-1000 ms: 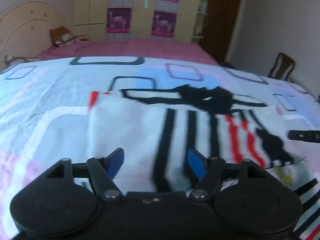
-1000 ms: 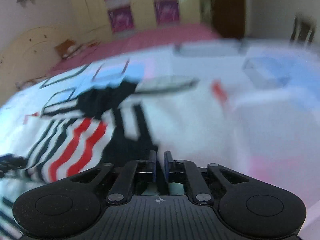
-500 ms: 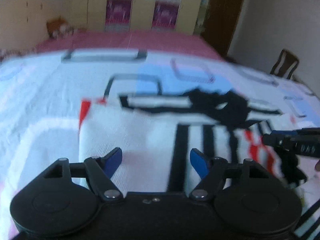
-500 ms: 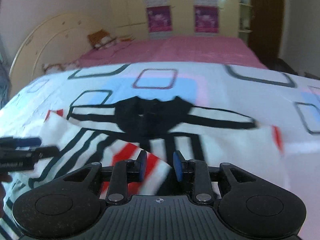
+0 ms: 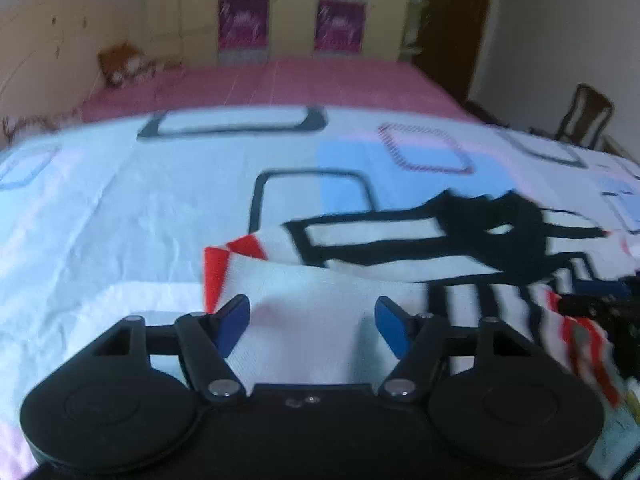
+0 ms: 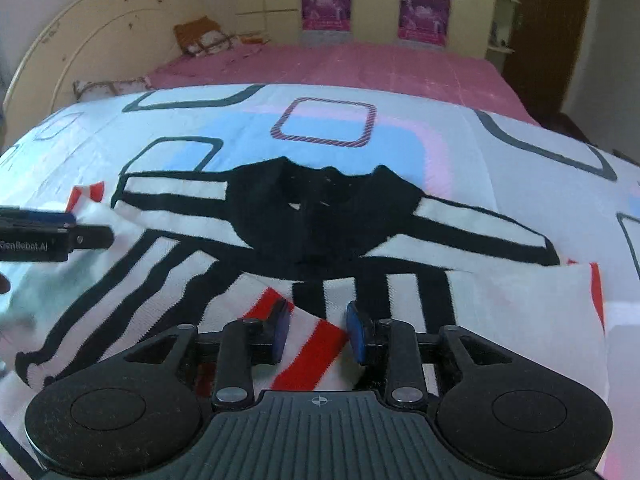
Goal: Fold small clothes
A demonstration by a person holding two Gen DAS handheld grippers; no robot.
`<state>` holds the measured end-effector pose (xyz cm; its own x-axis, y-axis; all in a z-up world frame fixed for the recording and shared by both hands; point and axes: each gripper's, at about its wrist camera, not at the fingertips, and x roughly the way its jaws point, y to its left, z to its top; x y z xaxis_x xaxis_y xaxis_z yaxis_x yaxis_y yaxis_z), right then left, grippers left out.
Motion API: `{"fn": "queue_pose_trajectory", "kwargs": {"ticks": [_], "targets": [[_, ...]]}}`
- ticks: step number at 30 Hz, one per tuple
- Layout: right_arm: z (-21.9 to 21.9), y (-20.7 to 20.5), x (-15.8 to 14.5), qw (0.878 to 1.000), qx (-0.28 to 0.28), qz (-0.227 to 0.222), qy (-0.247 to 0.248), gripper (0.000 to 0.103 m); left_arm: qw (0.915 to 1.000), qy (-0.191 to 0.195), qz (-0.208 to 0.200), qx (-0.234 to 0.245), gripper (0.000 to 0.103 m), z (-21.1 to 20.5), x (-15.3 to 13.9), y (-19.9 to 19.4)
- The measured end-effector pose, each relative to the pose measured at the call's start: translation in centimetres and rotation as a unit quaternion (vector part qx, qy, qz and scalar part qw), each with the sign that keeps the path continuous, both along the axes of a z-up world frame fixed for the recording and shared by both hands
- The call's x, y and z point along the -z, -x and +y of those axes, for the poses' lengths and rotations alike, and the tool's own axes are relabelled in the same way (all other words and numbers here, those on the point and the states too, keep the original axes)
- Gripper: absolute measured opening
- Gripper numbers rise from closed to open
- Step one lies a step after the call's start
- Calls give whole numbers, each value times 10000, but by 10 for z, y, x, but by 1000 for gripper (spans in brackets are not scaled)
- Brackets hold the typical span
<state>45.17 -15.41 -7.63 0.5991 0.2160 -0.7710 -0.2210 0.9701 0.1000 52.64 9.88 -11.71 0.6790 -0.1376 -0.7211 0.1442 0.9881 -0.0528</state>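
Note:
A small white knit top (image 6: 500, 320) with black and red stripes and a black collar (image 6: 320, 216) lies spread on the bedspread. My right gripper (image 6: 316, 332) hovers low over its lower middle, jaws partly apart, with a red-striped fold (image 6: 308, 356) between the pads and no clear pinch. My left gripper (image 5: 312, 320) sits at the top's left edge (image 5: 304, 300), near the red-cuffed sleeve (image 5: 216, 268). Its jaws are wide and closing, with white cloth between them, unpressed. Each gripper shows in the other's view: left (image 6: 92, 228), right (image 5: 592, 300).
The patterned white bedspread (image 6: 328, 124) covers the near bed; a pink sheet (image 6: 360, 64) lies beyond, with a cushion (image 6: 200, 36) by the headboard (image 6: 80, 48). A wardrobe (image 5: 288, 8) and a dark door (image 5: 452, 24) stand behind. A wooden chair (image 5: 584, 116) is at the right.
My right gripper's jaws have spread from nearly together and it has swung over the top's middle. My left gripper has slid toward the top's left edge, its jaws slightly narrower.

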Motion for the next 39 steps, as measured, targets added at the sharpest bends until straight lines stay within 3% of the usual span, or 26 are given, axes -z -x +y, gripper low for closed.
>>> {"fn": "queue_pose_trajectory", "kwargs": {"ticks": [5,8,12,15,21,24,27,29,30,33,34,35,36,39], "targets": [[4,23,-5,9997,-189,-47,-131,30,9997,125,-90,172,70,-17,-7,38],[8,34,-3,9995,-298,-23,-61,30,9996,-41,57,261,69,-25,1,49],[-19,49,-3,9993,151,-22,330,30,9997,-114,125,164,68,-12,3,67],[-50,57,2,9979,561,176,279,30,9995,-149,135,228,68,-5,6,75],[-53,65,1,9974,660,167,255,30,9996,-151,56,242,68,-5,2,81],[-52,76,-11,9972,739,-77,80,30,9996,-57,-70,274,72,-3,-9,92],[-51,79,3,9972,697,212,155,30,9987,-162,222,426,72,-5,3,94],[-54,80,0,9971,717,238,68,31,9991,-170,105,369,72,-3,-2,101],[-57,83,-6,9970,737,220,-42,31,9994,-125,23,317,75,0,-7,107],[-69,98,-23,9968,755,-59,-268,32,9998,-112,-166,34,95,11,-15,128],[-74,103,-27,9964,778,-89,-313,38,9998,-142,-153,-1,96,14,-15,135],[-81,112,-31,9959,805,-146,-391,69,9998,-183,-55,-39,95,19,-14,146],[-87,121,-34,9955,789,-220,-476,78,9998,-201,17,-85,94,23,-15,154],[-106,154,-40,9953,733,-187,-605,78,9995,-89,243,-205,79,36,-13,190]]}}
